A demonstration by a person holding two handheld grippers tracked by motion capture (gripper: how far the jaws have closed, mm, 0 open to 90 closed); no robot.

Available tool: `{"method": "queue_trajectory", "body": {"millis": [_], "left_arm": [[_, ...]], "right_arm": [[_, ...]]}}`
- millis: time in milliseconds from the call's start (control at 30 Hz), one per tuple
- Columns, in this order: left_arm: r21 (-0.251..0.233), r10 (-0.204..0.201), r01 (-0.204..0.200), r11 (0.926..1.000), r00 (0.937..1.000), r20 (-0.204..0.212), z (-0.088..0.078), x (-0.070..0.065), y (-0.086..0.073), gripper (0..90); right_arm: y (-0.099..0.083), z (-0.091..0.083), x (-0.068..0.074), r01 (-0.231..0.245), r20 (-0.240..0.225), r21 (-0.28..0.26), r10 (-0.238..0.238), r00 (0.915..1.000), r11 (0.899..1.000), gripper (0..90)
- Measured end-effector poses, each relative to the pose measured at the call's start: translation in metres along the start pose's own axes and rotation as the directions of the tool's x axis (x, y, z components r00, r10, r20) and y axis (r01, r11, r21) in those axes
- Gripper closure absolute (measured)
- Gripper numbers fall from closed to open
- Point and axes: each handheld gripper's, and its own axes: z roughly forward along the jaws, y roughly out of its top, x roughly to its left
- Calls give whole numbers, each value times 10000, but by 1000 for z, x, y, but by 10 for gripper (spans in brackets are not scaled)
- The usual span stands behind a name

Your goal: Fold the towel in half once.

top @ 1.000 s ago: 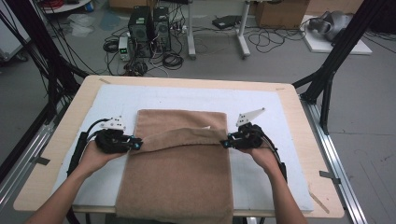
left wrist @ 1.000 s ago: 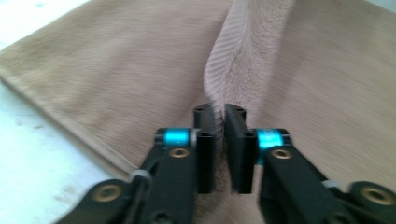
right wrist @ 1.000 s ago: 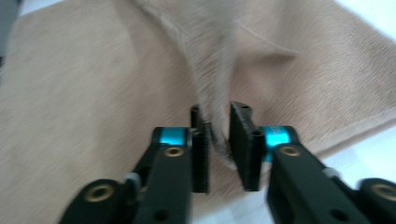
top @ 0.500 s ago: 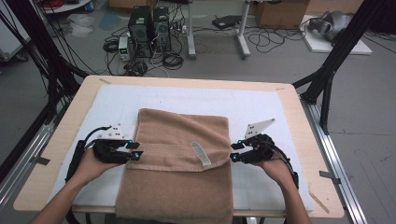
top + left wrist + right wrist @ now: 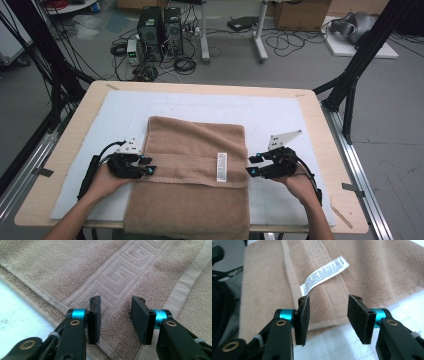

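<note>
A brown towel (image 5: 195, 145) lies folded on the white mat, and its front part hangs over the table's near edge. Its white care label (image 5: 221, 166) faces up near the fold's right end. My left gripper (image 5: 149, 165) rests at the towel's left edge. In the left gripper view it (image 5: 116, 299) stands open over the patterned border (image 5: 117, 275), jaws just opened, pads apart from the cloth. My right gripper (image 5: 252, 165) sits just off the right edge. In its own view it (image 5: 329, 298) is open too, jaws just opened, with nothing between them, and the label (image 5: 324, 275) lies beyond.
The white mat (image 5: 280, 115) covers a wooden table (image 5: 320, 125). Black frame posts (image 5: 350, 85) stand at the table's left and right corners. Computer towers (image 5: 160, 25) and cables lie on the floor behind.
A second ago both grippers held the towel's folded edge raised. The fold now lies flat with the label up, both jaws have let go, and the hands have drawn outward to the towel's sides.
</note>
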Motion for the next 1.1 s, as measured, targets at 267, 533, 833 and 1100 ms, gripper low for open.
{"method": "queue_trajectory", "body": {"millis": [267,533,833,1100], "left_arm": [[-78,184,-184,9998,9998,-31,-1,-1,-1,806],[-408,79,-75,9991,9999,92,-14,-4,-1,863],[-745,187,-168,9971,9995,247,-37,-12,0,864],[-777,12,21,9970,9991,423,-43,-11,-6,698]], "right_arm": [[3,50,-2,-170,-164,958,186,9997,9953,642],[4,61,2,103,-500,1072,-49,9987,9942,875],[10,50,11,495,-876,666,-436,9952,9965,897],[12,44,16,532,-705,350,-506,9962,9980,785]]}}
